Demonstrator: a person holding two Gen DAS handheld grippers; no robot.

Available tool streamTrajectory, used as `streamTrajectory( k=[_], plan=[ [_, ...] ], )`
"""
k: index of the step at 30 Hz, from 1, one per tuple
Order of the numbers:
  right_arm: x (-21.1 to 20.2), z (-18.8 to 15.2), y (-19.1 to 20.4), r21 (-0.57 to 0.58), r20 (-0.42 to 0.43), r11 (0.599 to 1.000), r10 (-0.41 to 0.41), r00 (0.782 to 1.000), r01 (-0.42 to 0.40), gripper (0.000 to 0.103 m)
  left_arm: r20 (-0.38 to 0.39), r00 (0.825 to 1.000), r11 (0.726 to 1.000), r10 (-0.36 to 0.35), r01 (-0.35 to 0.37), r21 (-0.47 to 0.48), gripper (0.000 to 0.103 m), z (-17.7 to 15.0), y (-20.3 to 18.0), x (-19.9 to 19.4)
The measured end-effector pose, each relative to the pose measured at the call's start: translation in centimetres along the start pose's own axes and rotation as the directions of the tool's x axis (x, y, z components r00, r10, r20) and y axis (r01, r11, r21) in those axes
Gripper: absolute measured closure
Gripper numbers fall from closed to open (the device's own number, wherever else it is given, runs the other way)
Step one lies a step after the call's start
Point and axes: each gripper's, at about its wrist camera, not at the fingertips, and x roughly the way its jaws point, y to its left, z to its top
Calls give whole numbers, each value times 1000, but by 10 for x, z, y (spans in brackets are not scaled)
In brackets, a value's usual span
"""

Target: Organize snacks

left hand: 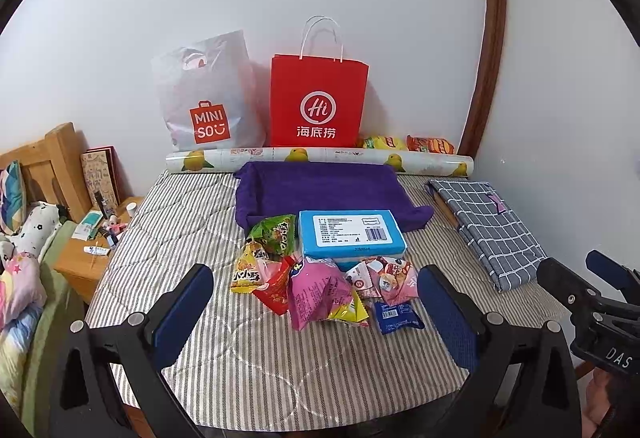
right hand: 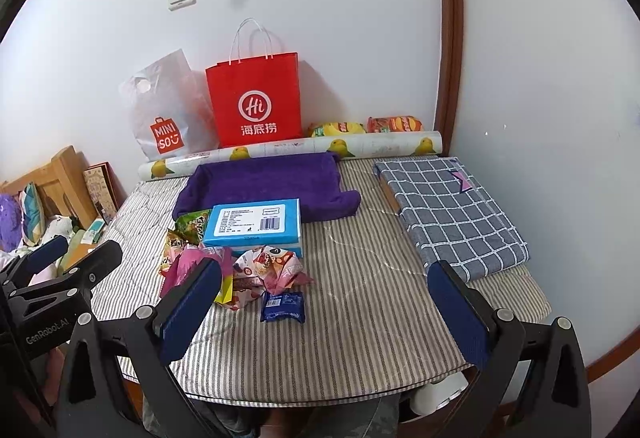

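Observation:
A pile of snack packets (left hand: 316, 282) lies on the striped table cover (left hand: 192, 222), in front of a blue box (left hand: 350, 234) and a purple cloth-lined tray (left hand: 320, 190). A small dark blue packet (left hand: 394, 316) lies at the pile's near right. My left gripper (left hand: 316, 314) is open and empty, hovering just before the pile. My right gripper (right hand: 324, 314) is open and empty, nearer the table's middle, with the pile (right hand: 240, 266) by its left finger. The blue box (right hand: 254, 224) and purple tray (right hand: 264, 182) lie beyond.
A red paper bag (left hand: 318, 102) and a white MINISO bag (left hand: 208, 98) stand against the wall behind a rolled lemon-print sheet (left hand: 320, 158). Two snack bags (left hand: 412, 144) lie behind the roll. A folded checked cloth (left hand: 484, 226) lies at right. A bedside cabinet (left hand: 92, 250) is left.

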Motion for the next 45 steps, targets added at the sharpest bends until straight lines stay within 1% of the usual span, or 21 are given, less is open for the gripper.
streamTrajectory(
  k=[1, 3, 16, 45],
  plan=[
    [-2, -5, 1, 0, 4, 1000, -2, 1000, 2, 2, 2, 1000, 1000, 1, -1, 1, 1, 0, 0, 0],
    [-2, -6, 1, 2, 3, 1000, -2, 1000, 2, 2, 3, 1000, 1000, 1, -1, -1, 1, 0, 0, -1],
    [-2, -7, 7, -11, 2, 1000, 9, 1000, -9, 2, 3, 1000, 1000, 2, -2, -4, 1, -2, 0, -1],
    [-5, -8, 7, -2, 8, 1000, 12, 1000, -12, 2, 5, 1000, 1000, 3, -3, -12, 1, 1, 2, -2]
  ],
)
